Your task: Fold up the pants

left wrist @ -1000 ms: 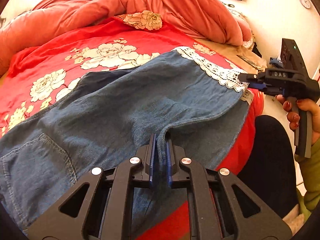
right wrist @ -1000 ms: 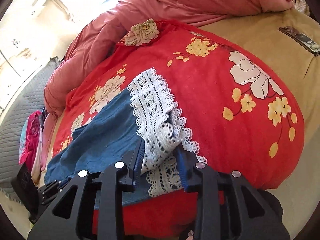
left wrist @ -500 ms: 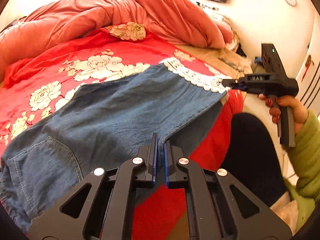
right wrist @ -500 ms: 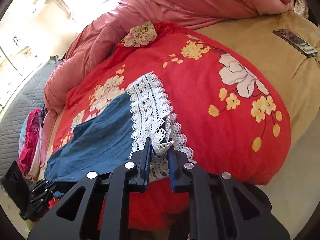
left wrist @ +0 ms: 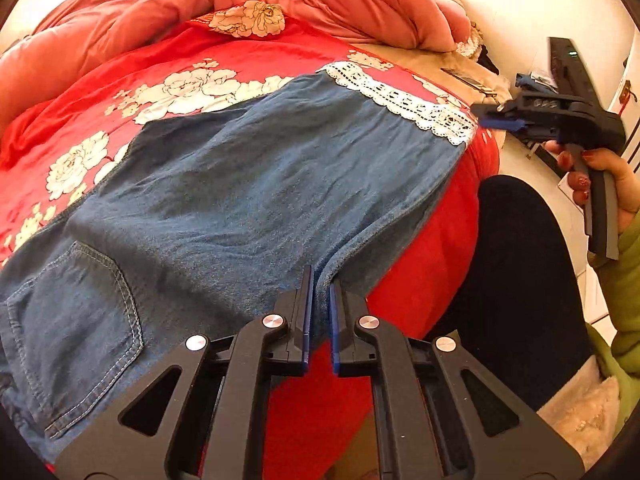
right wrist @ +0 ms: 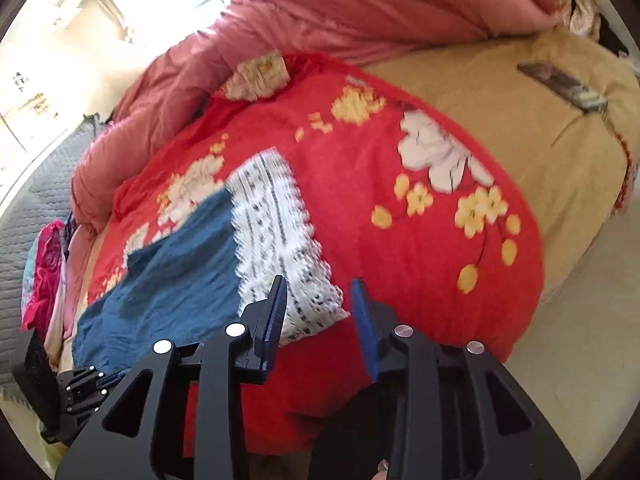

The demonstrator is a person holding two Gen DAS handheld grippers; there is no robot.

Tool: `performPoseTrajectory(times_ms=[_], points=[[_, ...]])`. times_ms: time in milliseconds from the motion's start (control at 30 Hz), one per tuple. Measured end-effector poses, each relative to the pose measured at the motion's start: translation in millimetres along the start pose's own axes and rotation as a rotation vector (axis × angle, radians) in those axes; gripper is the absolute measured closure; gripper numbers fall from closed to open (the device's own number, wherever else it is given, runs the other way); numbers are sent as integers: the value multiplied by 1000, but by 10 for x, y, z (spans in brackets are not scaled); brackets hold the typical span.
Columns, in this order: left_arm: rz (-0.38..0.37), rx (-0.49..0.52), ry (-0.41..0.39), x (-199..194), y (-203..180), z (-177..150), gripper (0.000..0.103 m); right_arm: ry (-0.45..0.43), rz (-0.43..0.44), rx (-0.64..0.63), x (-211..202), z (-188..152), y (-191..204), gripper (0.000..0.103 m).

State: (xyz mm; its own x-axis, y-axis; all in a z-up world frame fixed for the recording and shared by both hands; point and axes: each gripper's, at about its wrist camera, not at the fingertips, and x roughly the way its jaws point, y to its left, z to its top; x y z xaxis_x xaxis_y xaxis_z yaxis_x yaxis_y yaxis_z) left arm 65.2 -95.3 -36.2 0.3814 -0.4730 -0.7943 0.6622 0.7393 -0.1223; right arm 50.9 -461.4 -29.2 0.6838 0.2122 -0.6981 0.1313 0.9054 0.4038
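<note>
Pants [left wrist: 256, 184] — edge pinched in left fingers [left wrist: 307, 300] (right fingers [right wrist: 276, 316] just opened) — hem free.

Blue denim pants [left wrist: 248, 184] with a white lace hem [left wrist: 404, 100] lie on a red bedspread [left wrist: 100, 108] patterned with white and yellow flowers; beyond it, a salmon-pink comforter [left wrist: 160, 4].

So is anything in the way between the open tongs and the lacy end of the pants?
Nothing visible. The right tongs, whose jaws have just been opening, hang beside the white lace hem of the denim pants, with only the red floral bedspread underneath.
</note>
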Motion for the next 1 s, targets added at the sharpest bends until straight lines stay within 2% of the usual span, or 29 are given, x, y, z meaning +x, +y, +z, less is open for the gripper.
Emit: performPoseTrajectory(times_ms=[33,100,133,200,333,400,467,567,600,667,767,800,933,1000], points=[[2,0,3,5,1,-3,101,-25,17,-49,-69,-7,118,70],[-3,-4,7,2,-10,-7,96,-21,61,-115,-88,-34,307,70],[-11,-5,6,-6,-18,-8,91,-11,95,-153,-67,-63,443,67],[-17,-6,-1,-30,-48,-20,85,28,142,-224,59,-142,688,65],[-19,-26,-14,-73,-63,-97,79,143,145,-307,403,-329,918,65],[-26,-64,-33,-130,-35,-159,79,210,109,-319,595,-436,912,64],[-30,-104,-73,-241,0,-223,76,184,108,-334,652,-513,890,64],[-35,-246,-179,-623,181,-341,72,182,144,-307,612,-489,844,64],[-21,-297,-223,-786,277,-394,67,183,161,-291,601,-482,817,64],[54,-368,-267,-1013,439,-480,56,179,181,-277,578,-487,799,62],[277,-456,-282,-1316,759,-641,50,157,216,-251,505,-473,785,54],[341,-525,-263,-1392,938,-737,49,145,216,-253,470,-466,796,53],[441,-703,-207,-1449,1373,-1021,46,103,217,-275,340,-438,838,47],[406,-774,-199,-1416,1514,-1098,46,97,219,-279,307,-431,843,47]])
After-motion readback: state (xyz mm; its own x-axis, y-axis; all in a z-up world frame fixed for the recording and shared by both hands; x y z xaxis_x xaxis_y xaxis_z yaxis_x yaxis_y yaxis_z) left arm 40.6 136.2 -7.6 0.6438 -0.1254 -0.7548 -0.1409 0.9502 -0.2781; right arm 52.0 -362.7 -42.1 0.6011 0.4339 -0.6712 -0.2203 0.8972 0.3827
